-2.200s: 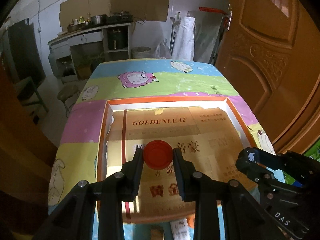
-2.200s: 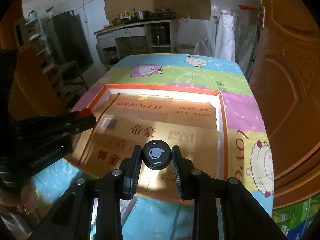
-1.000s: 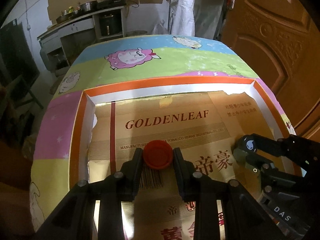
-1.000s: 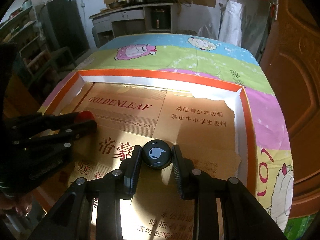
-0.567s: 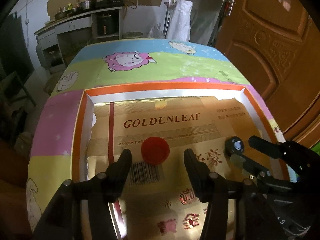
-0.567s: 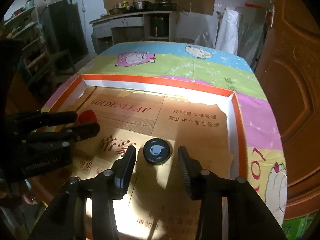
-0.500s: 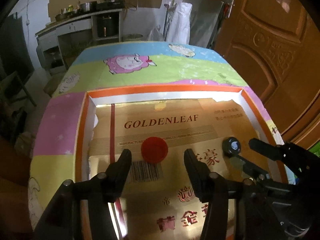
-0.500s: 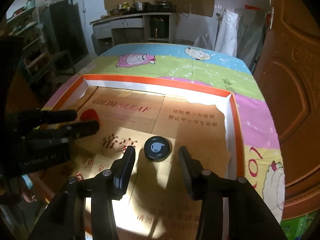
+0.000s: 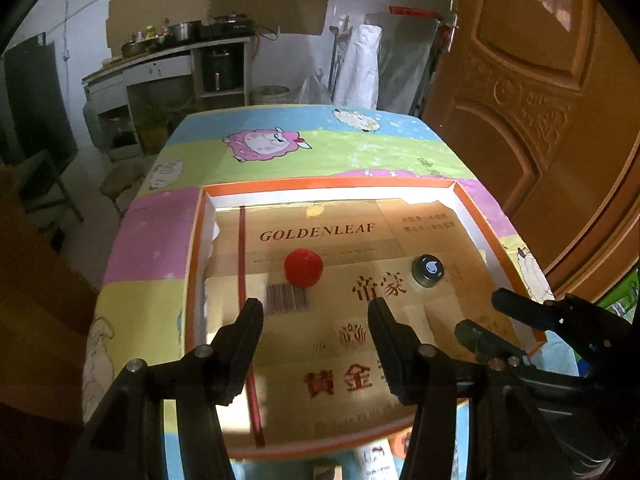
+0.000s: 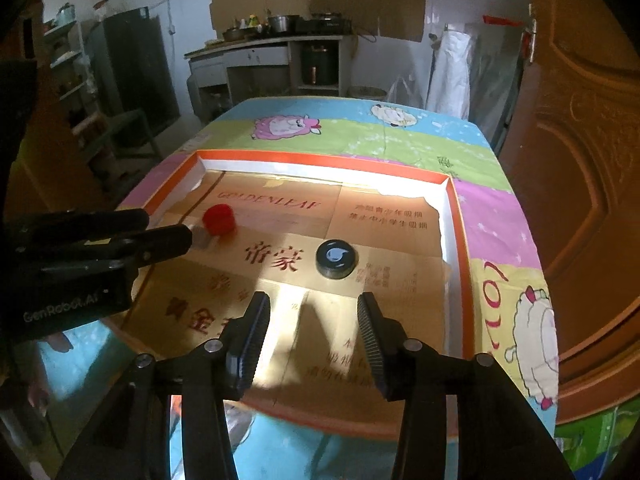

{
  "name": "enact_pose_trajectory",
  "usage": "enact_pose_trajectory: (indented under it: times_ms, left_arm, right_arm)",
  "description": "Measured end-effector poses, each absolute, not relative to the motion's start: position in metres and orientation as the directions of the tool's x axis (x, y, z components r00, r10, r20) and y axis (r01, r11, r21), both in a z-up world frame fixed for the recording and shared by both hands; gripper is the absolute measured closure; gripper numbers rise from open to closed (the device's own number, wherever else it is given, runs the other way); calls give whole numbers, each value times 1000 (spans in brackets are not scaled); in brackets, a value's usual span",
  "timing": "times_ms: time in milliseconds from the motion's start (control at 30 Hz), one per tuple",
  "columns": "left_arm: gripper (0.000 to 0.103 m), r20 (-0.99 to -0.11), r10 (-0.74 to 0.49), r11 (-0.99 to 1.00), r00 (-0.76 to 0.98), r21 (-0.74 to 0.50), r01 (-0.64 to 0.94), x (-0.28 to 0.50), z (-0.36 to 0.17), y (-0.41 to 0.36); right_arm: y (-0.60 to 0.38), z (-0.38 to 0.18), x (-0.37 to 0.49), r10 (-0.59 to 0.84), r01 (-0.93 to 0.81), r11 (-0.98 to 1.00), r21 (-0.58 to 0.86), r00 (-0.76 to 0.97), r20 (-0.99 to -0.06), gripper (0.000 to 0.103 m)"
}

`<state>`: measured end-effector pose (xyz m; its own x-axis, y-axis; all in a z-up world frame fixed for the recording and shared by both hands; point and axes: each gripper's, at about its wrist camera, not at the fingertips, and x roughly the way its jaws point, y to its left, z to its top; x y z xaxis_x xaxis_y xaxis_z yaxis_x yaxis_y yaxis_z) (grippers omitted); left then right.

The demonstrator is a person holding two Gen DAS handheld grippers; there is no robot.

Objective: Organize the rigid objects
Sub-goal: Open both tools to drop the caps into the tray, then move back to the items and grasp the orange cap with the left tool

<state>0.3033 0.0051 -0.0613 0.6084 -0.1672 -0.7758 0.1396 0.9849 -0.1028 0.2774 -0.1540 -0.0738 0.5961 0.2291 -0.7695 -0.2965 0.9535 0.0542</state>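
Observation:
A red bottle cap (image 9: pixel 303 267) (image 10: pixel 218 219) lies on the cardboard floor of a shallow orange-rimmed box (image 9: pixel 320 189) (image 10: pixel 320 159). To its right lies a black cap with a white drop logo (image 9: pixel 428 271) (image 10: pixel 336 258). My left gripper (image 9: pixel 314 312) is open and hangs above and short of the red cap, nothing between its fingers. My right gripper (image 10: pixel 313 306) is open too, drawn back from the black cap and holding nothing. Each gripper shows in the other's view: the right gripper (image 9: pixel 486 314) at the lower right, the left gripper (image 10: pixel 170 227) at the left.
The box sits on a table under a bright cartoon-sheep cloth (image 9: pixel 280 144). A brown wooden door (image 9: pixel 532 100) stands close on the right. A kitchen counter with pots (image 10: pixel 272 36) lines the far wall. Small printed items (image 9: pixel 374 456) lie at the box's near edge.
Both grippers opened and let go of their caps, which now rest on the cardboard. Both have since pulled back and risen, so the caps lie farther ahead of the fingertips.

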Motion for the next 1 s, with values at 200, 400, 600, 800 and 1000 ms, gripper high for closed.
enact_pose_trajectory:
  times_ms: [200,400,600,800,1000]
  left_arm:
    - [49,-744,-190,981,641,-127,143,278,-43,10]
    - [55,-717,-182,983,673,-124,134,247,-29,13]
    - [55,-703,-189,982,686,-131,136,222,-22,19]
    - [55,-700,-180,984,691,-129,125,194,-22,24]
    - [55,-701,-165,986,694,-121,112,168,-25,27]
  right_arm:
    - [-151,-62,252,241,-307,950,56,607,-757,56]
    - [-146,-54,224,256,-319,946,63,612,-749,56]
    - [-142,-47,191,273,-338,939,63,621,-734,56]
    - [-139,-43,160,291,-370,927,53,626,-724,56]
    - [-139,-47,133,296,-400,916,32,620,-727,56]
